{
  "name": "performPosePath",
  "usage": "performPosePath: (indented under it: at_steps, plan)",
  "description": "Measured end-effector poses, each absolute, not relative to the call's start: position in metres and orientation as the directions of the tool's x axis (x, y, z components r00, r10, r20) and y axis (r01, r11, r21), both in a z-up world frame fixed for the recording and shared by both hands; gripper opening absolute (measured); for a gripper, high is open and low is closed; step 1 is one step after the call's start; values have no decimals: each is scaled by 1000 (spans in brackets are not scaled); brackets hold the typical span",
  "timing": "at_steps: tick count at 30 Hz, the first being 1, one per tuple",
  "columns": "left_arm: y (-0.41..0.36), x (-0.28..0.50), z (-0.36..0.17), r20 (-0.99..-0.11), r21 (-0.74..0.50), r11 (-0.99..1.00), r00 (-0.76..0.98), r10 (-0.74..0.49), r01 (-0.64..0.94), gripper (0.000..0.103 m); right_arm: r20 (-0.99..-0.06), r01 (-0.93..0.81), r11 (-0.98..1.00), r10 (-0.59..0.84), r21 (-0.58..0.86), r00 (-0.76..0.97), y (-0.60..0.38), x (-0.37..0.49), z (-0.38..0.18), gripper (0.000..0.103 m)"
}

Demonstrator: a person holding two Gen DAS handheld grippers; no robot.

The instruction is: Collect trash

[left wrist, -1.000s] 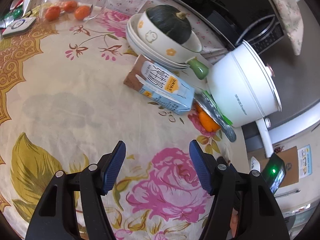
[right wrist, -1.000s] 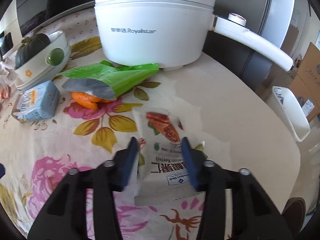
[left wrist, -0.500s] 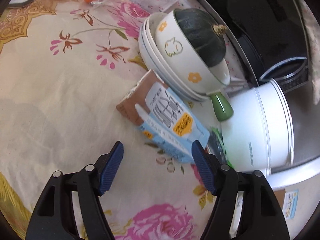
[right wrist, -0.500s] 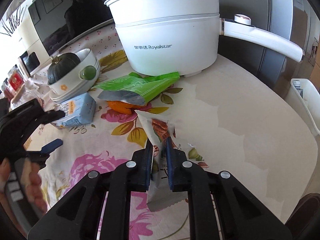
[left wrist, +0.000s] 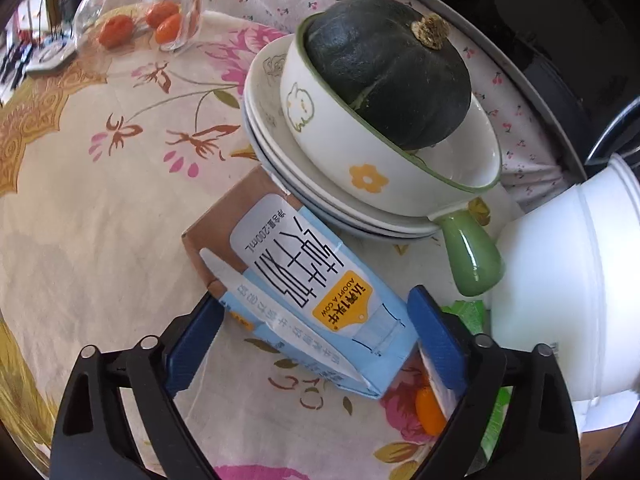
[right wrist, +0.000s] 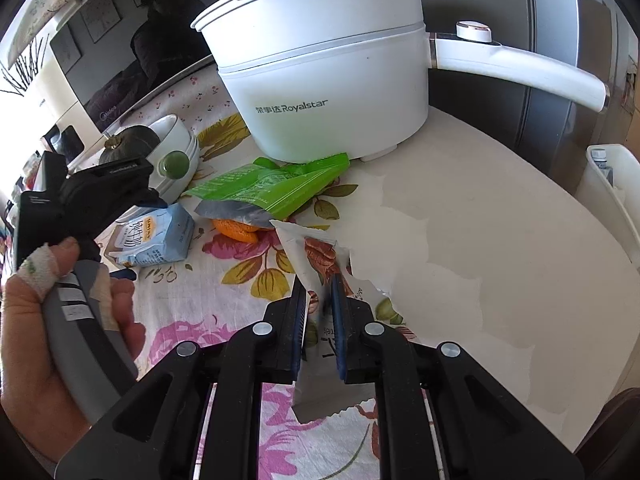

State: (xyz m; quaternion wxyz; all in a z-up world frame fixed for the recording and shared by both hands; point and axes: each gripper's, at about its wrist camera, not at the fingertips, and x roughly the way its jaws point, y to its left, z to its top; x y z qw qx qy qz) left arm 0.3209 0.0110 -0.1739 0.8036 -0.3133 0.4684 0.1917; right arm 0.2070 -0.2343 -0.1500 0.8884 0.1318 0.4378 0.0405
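Note:
A blue and white milk carton point(left wrist: 308, 288) lies on its side on the floral tablecloth. My left gripper point(left wrist: 316, 320) is open, its blue pads on either side of the carton's near end. The carton also shows in the right wrist view point(right wrist: 154, 238). My right gripper point(right wrist: 320, 292) is shut on a white pecan snack packet point(right wrist: 320, 256) and holds it lifted off the table. A green snack bag point(right wrist: 272, 190) lies over an orange peel point(right wrist: 234, 230) in front of the pot.
A white electric pot point(right wrist: 324, 88) with a long handle stands at the back. Stacked bowls point(left wrist: 360, 184) hold a dark green squash point(left wrist: 388, 68). A glass bowl point(left wrist: 140, 8) with small tomatoes is far left. A white bin point(right wrist: 612, 200) is off the table's right edge.
My left gripper has moved forward until its open pads straddle the milk carton. My right gripper stays shut on the snack packet and has lifted it slightly.

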Motion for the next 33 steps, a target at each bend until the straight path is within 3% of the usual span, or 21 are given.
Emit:
performPosePath:
  at_steps: [5,7,9,11,14,16,21,26,33]
  plan:
    - [20,315,-180,-846,-382,766,529,-65,-517,90,-771,37,957,209,289,602,-237,206,-151,12]
    - [25,306,-180,-832,-413,782,543,-115,-466,80,-770,41,952,219,303,599,-239,204,-151,12]
    - [31,296,-181,-823,-436,802,541,-173,-408,58,-770,46,946,232,320,594,-241,202,-152,12]
    - [35,282,-181,-823,-438,825,528,-209,-357,54,-770,47,944,237,327,592,-242,199,-151,12]
    - [39,258,-181,-852,-367,863,497,-163,-347,52,-769,43,943,241,330,593,-240,193,-149,12]
    - [42,250,-179,-846,-376,857,507,-163,-352,53,-766,38,943,244,330,594,-238,189,-147,12]
    - [45,250,-167,-829,-436,778,537,-153,-452,81,-763,29,942,252,335,595,-233,183,-145,12]
    - [52,265,-177,-838,-506,613,513,-185,-606,84,-761,32,940,255,340,596,-235,185,-146,12]
    - [47,271,-182,-824,-541,542,536,-187,-643,88,-751,41,928,273,370,601,-244,196,-149,12]
